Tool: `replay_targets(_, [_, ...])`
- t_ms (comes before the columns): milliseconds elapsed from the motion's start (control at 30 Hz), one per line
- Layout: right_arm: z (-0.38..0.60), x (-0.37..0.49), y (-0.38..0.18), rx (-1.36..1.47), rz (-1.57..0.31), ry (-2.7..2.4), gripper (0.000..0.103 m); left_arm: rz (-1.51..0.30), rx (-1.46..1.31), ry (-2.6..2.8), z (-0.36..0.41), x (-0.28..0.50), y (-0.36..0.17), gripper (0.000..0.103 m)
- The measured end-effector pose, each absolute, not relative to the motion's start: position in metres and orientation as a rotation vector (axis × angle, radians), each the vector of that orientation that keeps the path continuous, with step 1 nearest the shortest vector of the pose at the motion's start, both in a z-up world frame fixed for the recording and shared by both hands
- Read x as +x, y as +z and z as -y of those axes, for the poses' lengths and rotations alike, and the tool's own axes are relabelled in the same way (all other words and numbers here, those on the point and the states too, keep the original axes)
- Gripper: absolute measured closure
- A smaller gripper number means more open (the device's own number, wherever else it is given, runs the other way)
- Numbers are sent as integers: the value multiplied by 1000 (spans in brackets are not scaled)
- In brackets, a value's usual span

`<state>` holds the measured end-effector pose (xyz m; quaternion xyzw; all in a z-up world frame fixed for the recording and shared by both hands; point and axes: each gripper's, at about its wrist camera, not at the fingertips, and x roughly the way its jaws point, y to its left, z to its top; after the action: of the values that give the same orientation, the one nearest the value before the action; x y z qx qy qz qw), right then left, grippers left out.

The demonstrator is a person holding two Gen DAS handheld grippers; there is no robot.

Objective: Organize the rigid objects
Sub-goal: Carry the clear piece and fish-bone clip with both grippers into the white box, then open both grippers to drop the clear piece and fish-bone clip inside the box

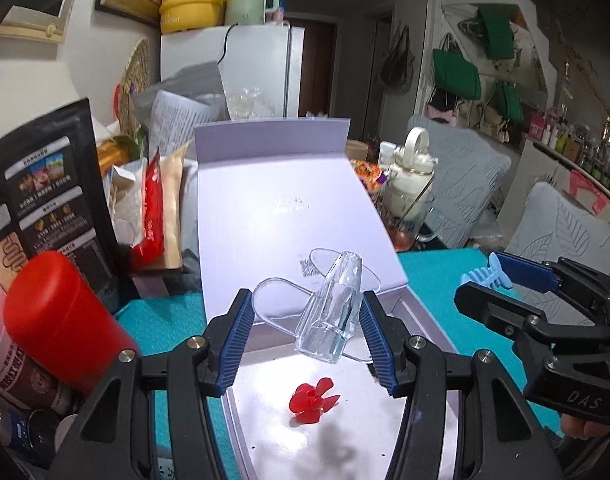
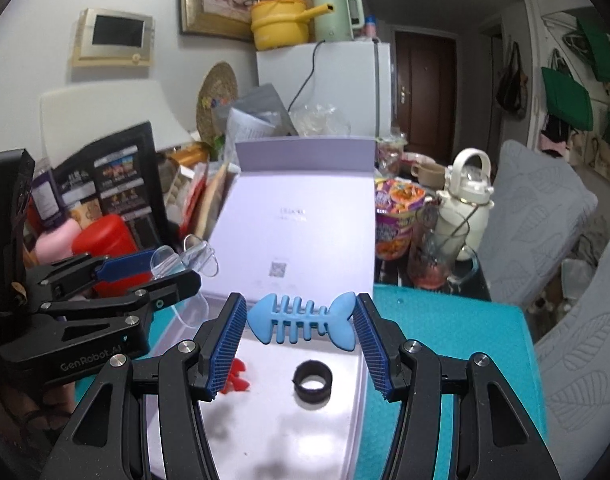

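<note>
Scene: lilac gift box lying open on a teal table mat, its lid folded back flat behind the tray, household clutter crowding the far side
Left gripper: jaws closed on a clear plastic toy plane, pads pressing its wing tips, the fuselage slanting between them above the tray's near end
Right gripper: jaws clamped end to end on a blue fishbone toy, nose against one pad and tail against the other, held level over the tray
Already in the tray: red toy propeller on the white floor below the plane; black ring below the fishbone
Step in hand: judged to be lowering both pieces into the box
Doing it well: bring each toy down close to the floor before parting the jaws, aiming for bare white patches clear of propeller and ring; keep the plane's wide wings inside the walls
Risk: the two grippers hang near each other, so staggering the releases seems wise
</note>
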<state>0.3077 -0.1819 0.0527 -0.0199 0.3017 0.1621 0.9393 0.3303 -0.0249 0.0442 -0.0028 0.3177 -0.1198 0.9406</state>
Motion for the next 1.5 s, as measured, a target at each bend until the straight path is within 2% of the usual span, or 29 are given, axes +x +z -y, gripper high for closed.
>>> replay_targets(567, [181,331,16,-53,-724,341,48,-827,19,-250,40,358,-8,49])
replay_targets(1333, [176,347,-13,-45,-814,335,47,-988,28,-238,44,372,-35,49])
replay_targets(1433, [176,346,-11,-50,-813,331,47,-993,25,-222,45,372,-34,38])
replay_targets(1500, [177,346,-9,-49,-812,329,46,-992,26,-209,43,371,-32,36])
